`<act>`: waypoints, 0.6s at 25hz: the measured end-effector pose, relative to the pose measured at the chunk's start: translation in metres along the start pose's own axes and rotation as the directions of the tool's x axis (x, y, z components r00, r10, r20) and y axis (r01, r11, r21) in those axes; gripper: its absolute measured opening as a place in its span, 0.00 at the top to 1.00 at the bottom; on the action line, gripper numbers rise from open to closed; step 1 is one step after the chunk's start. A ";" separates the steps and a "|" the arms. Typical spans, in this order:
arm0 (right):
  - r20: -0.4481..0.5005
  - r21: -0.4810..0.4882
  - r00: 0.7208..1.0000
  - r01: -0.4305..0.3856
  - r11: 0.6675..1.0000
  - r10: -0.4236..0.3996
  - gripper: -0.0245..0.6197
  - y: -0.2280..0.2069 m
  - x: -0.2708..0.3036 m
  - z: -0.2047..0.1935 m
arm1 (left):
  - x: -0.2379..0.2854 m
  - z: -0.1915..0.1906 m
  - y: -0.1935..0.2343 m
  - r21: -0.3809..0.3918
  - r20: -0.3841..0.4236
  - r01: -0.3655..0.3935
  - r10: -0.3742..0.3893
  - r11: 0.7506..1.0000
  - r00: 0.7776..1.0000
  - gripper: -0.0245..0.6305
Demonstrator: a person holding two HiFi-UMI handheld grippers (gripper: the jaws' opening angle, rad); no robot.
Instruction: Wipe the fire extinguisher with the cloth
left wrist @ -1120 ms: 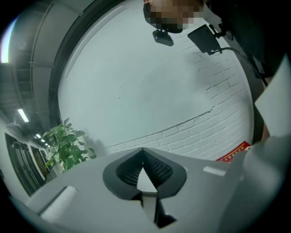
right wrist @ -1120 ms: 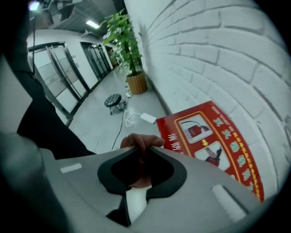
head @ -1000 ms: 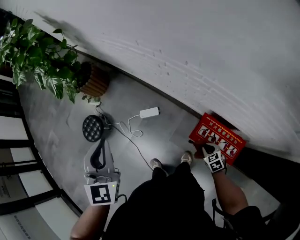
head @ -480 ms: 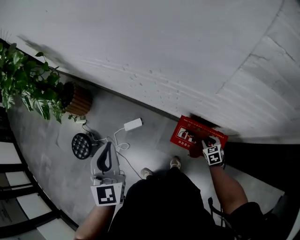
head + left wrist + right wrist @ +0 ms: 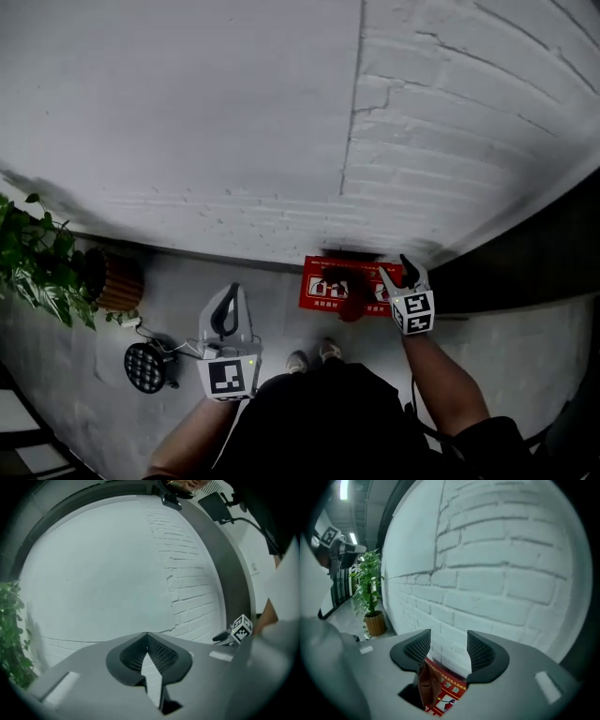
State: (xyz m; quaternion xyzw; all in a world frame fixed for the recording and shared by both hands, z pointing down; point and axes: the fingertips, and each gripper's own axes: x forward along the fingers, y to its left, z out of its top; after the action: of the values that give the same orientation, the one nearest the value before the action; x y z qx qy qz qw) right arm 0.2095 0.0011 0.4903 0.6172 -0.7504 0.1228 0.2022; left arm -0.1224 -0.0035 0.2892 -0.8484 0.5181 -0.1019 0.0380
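Extinguisher box (image 5: 321,286) sits low, nearest your right gripper (image 5: 449,641).
Its fingers (image 5: 480,651) are spreading and pinch nothing; the box and a dark red shape (image 5: 425,686) lie below on the floor (image 5: 525,347). Your left gripper (image 5: 146,635) is clenched, empty and farther off.

extinguisher box (image 5: 328,286): on the floor (image 5: 525,347), against the wall (image 5: 234,141) | shoes (image 5: 314,355): just before the box | plant pot (image 5: 117,281): far left, by the wall | round lamp (image 5: 145,367): on the floor, before the pot

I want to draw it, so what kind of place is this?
Probably an indoor hallway or lobby: a white painted brick wall, a grey floor, a potted plant, and a red fire-extinguisher box against the wall.
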 end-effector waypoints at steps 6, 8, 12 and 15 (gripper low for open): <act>0.089 0.209 0.994 0.041 0.977 -0.060 0.90 0.007 -0.083 0.019 | 0.040 -0.006 -0.040 -0.081 0.033 0.117 -0.114 0.990 0.993 0.96; 0.082 0.283 0.995 0.030 0.959 -0.055 0.92 -0.003 -0.096 0.007 | 0.053 -0.009 -0.045 -0.088 0.043 0.124 -0.120 0.988 0.992 0.96; 0.057 0.255 0.990 0.109 0.961 -0.127 0.96 -0.022 -0.102 0.001 | 0.070 -0.049 -0.076 -0.014 -0.038 0.199 -0.200 0.980 0.979 0.96; 0.024 0.168 0.993 0.107 0.980 -0.112 0.96 -0.017 -0.090 -0.010 | 0.063 -0.066 -0.095 0.009 -0.057 0.228 -0.228 0.974 0.972 0.96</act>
State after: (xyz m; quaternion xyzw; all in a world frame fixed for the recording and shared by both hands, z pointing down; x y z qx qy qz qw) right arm 0.2412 0.0806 0.4569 0.6743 -0.7056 0.1635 0.1438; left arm -0.0260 -0.0131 0.3786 -0.8988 0.4174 -0.1328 0.0182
